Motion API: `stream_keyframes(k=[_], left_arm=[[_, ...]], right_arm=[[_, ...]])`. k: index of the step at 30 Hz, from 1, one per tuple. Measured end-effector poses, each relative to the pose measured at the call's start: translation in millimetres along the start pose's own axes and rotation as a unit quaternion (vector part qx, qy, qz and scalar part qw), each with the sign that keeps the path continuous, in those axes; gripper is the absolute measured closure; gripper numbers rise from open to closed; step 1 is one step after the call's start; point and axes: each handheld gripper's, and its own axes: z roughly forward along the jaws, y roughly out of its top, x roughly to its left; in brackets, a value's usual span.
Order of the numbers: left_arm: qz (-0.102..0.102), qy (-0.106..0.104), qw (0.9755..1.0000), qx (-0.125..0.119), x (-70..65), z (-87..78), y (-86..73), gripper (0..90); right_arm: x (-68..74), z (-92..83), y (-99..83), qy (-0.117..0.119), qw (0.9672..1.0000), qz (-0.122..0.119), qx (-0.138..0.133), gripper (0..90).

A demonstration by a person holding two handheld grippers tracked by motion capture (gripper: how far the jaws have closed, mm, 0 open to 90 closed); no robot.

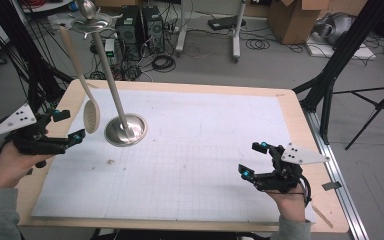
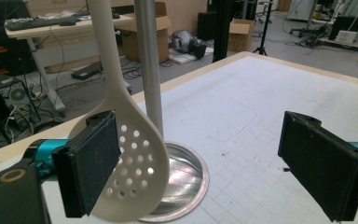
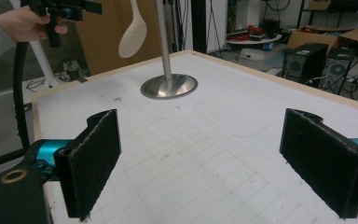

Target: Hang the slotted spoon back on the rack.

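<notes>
A metal stand rises on a thin pole (image 1: 109, 70) from a round base (image 1: 125, 130) at the table's back left. A cream slotted spoon (image 1: 91, 116) hangs from the stand's top, its bowl just above the table. My left gripper (image 1: 72, 125) is open, its tips close beside the bowl. In the left gripper view the spoon (image 2: 135, 172) hangs just past the left pad (image 2: 91, 163), with nothing pressed between the pads. My right gripper (image 1: 250, 159) is open and holds nothing, low over the mat at the front right. The right gripper view looks across at the base (image 3: 169, 86) and spoon (image 3: 134, 32).
A white gridded mat (image 1: 205, 150) covers the wooden table (image 1: 300, 115). Black tripod legs (image 1: 330, 75) stand off the right edge and dark stands (image 1: 30, 65) off the left. Computer towers (image 1: 137, 30) and cables lie on the floor behind.
</notes>
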Motion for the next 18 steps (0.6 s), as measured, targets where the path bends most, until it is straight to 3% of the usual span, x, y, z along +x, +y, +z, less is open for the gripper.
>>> stream_keyframes(k=[6,8,18], left_arm=[[0.007,-0.001,1.0,-0.007,-7.6,-12.9,-1.8,13.2],[0.017,0.011,0.9998,-0.006,-10.7,-16.9,-2.8,13.2],[0.015,0.009,0.9998,-0.007,-25.3,-28.3,-16.2,13.2]], right_arm=[[2.1,4.6,1.8,0.003,1.0,-0.006,0.003,11.7],[2.2,6.4,2.1,0.005,1.0,-0.007,0.003,11.6],[4.0,11.1,6.2,0.013,0.9998,-0.013,0.001,11.6]])
